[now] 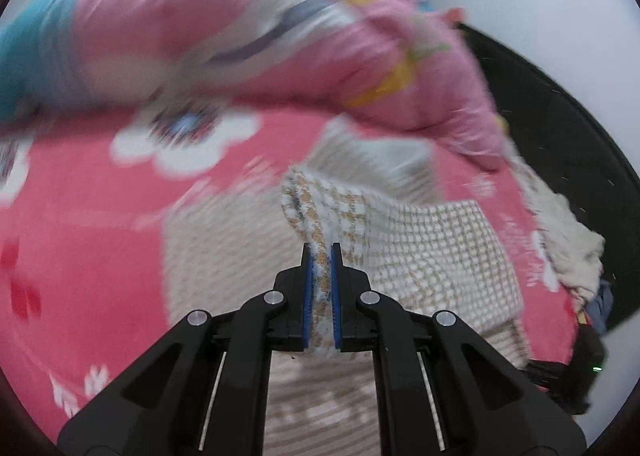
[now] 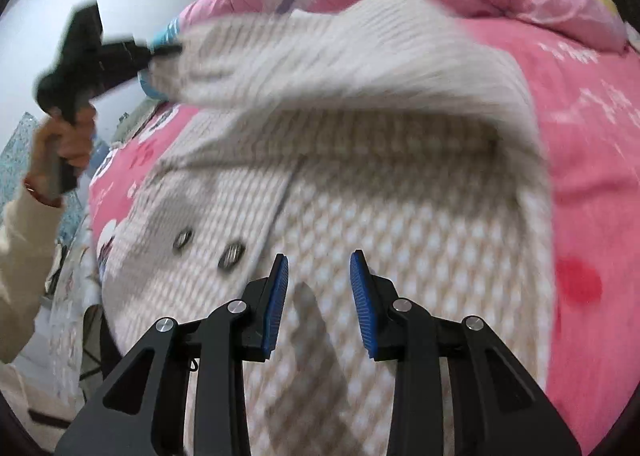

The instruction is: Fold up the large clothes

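A fold of the beige-and-white knit cardigan (image 1: pixel 420 252) is clamped between the blue pads of the left gripper (image 1: pixel 321 256), its jaws drawn tight on the fabric. From the right wrist view, the same left gripper (image 2: pixel 166 49) is seen raised with a sleeve end pinched, held by a hand (image 2: pixel 66 147). The cardigan (image 2: pixel 360 183) is spread on the pink floral bedspread (image 2: pixel 592 159), directly beneath and ahead of the right gripper (image 2: pixel 319 268). The right gripper's jaws are parted, with nothing pressed between them. Two dark buttons (image 2: pixel 208 246) are seen just left of its left finger. A pink quilt (image 1: pixel 248 39) is bunched beyond the left gripper.
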`<state>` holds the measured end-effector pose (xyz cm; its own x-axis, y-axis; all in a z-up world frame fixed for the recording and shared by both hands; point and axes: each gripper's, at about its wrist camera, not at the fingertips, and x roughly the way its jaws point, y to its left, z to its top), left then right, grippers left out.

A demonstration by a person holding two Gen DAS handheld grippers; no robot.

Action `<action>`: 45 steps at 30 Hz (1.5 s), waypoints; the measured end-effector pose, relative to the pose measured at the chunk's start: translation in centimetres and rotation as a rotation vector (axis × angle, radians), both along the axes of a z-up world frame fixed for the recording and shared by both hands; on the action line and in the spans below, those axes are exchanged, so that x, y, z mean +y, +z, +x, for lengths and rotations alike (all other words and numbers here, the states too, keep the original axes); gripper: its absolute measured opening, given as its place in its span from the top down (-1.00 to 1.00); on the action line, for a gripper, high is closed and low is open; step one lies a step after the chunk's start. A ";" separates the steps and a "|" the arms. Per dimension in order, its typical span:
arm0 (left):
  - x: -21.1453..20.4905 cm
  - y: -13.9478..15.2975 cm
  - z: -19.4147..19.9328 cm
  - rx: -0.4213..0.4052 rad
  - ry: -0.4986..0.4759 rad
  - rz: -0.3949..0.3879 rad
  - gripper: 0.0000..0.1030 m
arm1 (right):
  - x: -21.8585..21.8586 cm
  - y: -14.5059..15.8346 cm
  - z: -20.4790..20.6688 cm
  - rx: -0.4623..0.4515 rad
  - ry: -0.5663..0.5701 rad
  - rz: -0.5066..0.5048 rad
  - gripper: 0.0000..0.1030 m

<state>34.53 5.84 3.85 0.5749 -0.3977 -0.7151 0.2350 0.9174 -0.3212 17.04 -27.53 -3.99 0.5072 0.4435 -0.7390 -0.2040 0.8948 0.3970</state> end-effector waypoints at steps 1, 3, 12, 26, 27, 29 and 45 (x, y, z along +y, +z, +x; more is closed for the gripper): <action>1.4 -1.6 0.1 0.032 0.022 -0.009 0.86 | -0.2 -0.1 -0.6 0.008 -0.012 0.002 0.38; 3.4 -3.9 0.2 0.068 0.043 -0.035 0.86 | -0.6 -0.4 -1.3 0.021 -0.037 0.000 0.38; 4.5 -1.9 -0.5 -0.045 0.033 -0.098 0.86 | -2.8 -0.2 -2.8 0.048 -0.152 0.005 0.38; 4.3 -7.1 -0.9 -0.026 0.047 0.047 0.86 | -3.7 7.9 5.7 -0.117 -0.183 -0.112 0.37; 4.5 -7.3 -0.8 -0.023 0.050 0.039 0.86 | -3.5 8.0 7.3 -0.134 -0.185 -0.120 0.37; 4.5 -7.3 -0.9 -0.023 0.057 0.034 0.86 | -2.7 7.5 10.4 -0.159 -0.178 -0.153 0.37; 4.2 -3.8 -2.4 -0.182 0.062 0.098 0.49 | 2.3 4.7 14.9 -0.112 -0.068 -0.288 0.23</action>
